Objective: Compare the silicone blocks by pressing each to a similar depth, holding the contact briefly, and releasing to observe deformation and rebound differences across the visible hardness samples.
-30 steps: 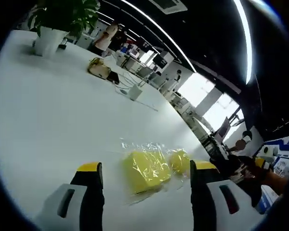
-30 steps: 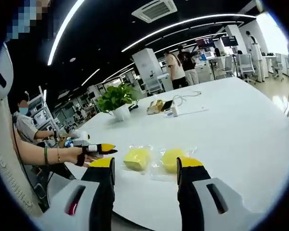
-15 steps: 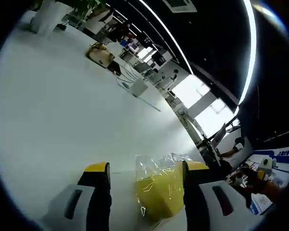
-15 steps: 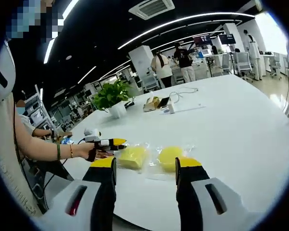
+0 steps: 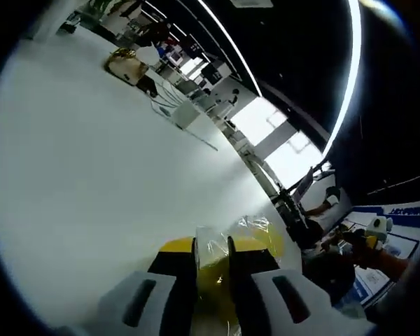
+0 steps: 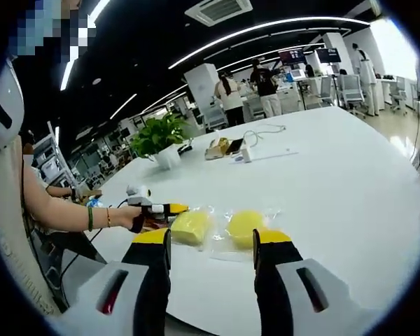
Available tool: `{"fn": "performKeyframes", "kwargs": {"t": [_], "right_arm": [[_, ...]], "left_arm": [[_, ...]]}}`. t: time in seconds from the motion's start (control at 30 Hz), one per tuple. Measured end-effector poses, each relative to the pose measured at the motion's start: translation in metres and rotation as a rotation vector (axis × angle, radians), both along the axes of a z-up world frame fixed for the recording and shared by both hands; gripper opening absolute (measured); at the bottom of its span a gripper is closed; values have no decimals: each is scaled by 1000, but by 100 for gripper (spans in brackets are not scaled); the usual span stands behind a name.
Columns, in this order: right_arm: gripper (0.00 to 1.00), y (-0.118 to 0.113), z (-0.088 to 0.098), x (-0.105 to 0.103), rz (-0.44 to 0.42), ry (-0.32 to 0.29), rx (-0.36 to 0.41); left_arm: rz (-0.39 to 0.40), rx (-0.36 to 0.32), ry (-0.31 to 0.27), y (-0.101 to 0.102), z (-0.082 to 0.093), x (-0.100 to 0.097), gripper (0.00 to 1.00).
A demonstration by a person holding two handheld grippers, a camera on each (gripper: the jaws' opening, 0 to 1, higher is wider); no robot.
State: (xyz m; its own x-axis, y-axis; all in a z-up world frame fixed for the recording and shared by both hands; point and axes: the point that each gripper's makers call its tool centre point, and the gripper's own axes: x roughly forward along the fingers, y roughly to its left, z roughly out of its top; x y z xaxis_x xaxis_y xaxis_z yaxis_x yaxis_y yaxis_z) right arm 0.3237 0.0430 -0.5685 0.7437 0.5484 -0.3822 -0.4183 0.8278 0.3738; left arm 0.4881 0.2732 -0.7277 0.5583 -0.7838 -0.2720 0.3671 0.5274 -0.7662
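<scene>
While the bagged yellow silicone block (image 5: pixel 211 276) sits on the white counter (image 5: pixel 91 175), the left hand-held gripper (image 5: pixel 211 246) pinches it between nearly closed jaws. A second yellow block (image 6: pixel 243 226) lies just beside it. The right hand-held gripper (image 6: pixel 210 239) hangs spread wide, holding nothing, near both blocks.

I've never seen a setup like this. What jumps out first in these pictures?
Two bright yellow blocks in clear plastic bags lie side by side on a big white table: the squarer block and the rounder block. The left hand-held gripper has its yellow-tipped jaws nearly closed on the squarer block's bag, while the right hand-held gripper hangs open just short of both blocks.
</scene>
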Motion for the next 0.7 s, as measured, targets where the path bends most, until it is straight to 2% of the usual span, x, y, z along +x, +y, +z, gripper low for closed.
{"fn": "performKeyframes", "kwargs": {"t": [0.13, 0.33, 0.47, 0.53, 0.63, 0.7], "right_arm": [[44, 1, -2, 0, 4, 6, -7], [43, 2, -2, -1, 4, 5, -6], [43, 2, 1, -1, 5, -4, -2], [43, 4, 3, -1, 9, -9, 1], [42, 6, 7, -2, 18, -22, 3], [41, 8, 9, -3, 23, -32, 11]], "left_arm": [[0, -10, 14, 1, 1, 3, 1], [-24, -15, 14, -6, 6, -2, 0], [-11, 1, 19, -8, 17, -5, 0], [-16, 11, -15, -10, 31, -8, 0], [-10, 63, -124, -12, 56, -10, 0], [-15, 86, -170, -14, 68, -12, 0]]}}
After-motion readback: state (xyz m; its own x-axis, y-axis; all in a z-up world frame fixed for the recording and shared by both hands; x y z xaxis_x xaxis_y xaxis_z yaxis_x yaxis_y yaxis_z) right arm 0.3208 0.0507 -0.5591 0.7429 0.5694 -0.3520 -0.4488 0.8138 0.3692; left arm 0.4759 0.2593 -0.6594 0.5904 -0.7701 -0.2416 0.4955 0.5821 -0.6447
